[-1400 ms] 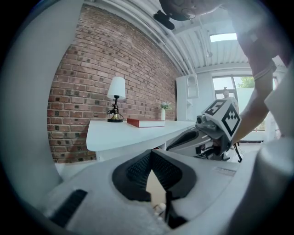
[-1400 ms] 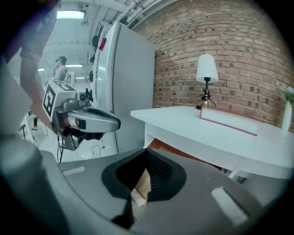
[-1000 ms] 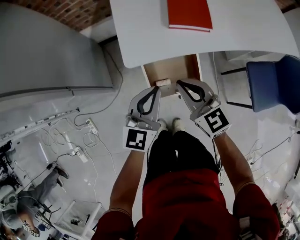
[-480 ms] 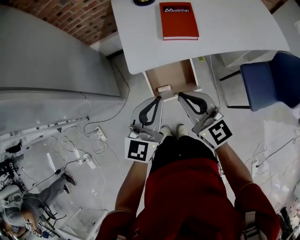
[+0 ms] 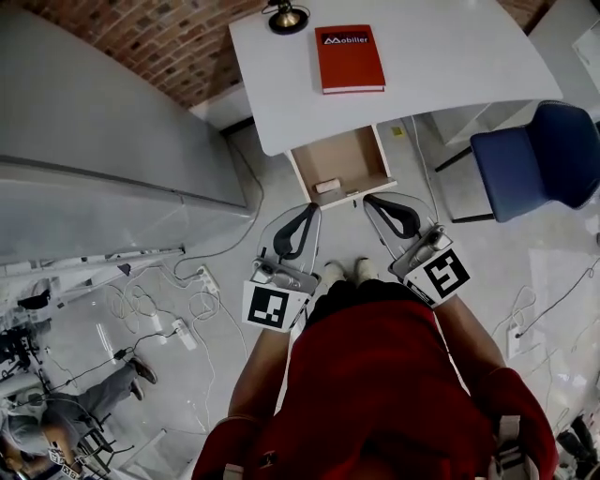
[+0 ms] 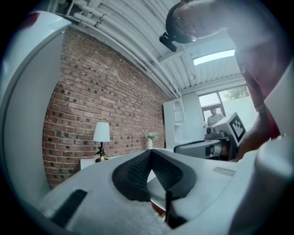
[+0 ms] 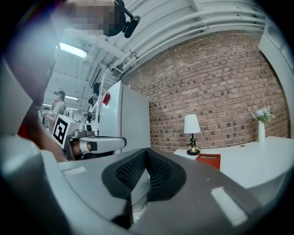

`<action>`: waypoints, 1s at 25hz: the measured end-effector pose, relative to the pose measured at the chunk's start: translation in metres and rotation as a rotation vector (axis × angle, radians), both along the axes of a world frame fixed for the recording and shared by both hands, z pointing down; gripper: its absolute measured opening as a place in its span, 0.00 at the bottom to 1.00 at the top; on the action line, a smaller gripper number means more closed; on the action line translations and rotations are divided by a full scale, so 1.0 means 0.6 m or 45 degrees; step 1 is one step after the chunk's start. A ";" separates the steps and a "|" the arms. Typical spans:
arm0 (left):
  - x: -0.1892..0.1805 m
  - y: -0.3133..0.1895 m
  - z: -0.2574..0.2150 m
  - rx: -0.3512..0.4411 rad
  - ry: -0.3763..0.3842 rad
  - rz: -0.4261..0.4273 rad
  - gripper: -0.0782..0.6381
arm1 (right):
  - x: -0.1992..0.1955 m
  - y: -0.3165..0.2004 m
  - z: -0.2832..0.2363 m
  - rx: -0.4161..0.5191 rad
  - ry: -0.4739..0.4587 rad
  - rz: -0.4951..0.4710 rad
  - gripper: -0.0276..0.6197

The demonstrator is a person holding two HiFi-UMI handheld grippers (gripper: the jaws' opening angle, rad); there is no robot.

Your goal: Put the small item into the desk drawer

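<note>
Head view: left gripper, right gripper both closed, empty — desk drawer ahead open; you could jam it pushing off-centre.

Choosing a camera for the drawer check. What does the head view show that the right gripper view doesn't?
Head view only: the open drawer with the small item lying in it, and the blue chair. Right gripper view only: a vase of flowers. Both: the red book, the lamp, the brick wall and the left tongs.
</note>
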State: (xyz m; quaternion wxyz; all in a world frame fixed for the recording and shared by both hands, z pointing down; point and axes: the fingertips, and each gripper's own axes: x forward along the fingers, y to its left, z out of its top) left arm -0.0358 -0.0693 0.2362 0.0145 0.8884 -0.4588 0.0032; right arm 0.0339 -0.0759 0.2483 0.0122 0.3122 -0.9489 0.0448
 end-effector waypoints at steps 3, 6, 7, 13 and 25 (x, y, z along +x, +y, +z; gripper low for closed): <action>0.004 0.011 -0.014 0.017 -0.011 0.026 0.12 | -0.001 0.018 -0.011 0.015 -0.004 0.002 0.06; 0.010 0.023 -0.026 0.036 -0.006 0.050 0.12 | 0.000 0.031 -0.016 0.029 -0.007 0.010 0.06; 0.011 0.027 -0.029 0.041 -0.007 0.057 0.12 | 0.000 0.034 -0.018 0.034 -0.008 0.013 0.06; 0.004 0.033 -0.041 0.057 -0.008 0.077 0.12 | 0.009 0.040 -0.033 0.044 -0.018 0.039 0.06; -0.001 0.032 -0.036 0.070 0.002 0.083 0.12 | 0.009 0.043 -0.031 0.040 -0.010 0.039 0.06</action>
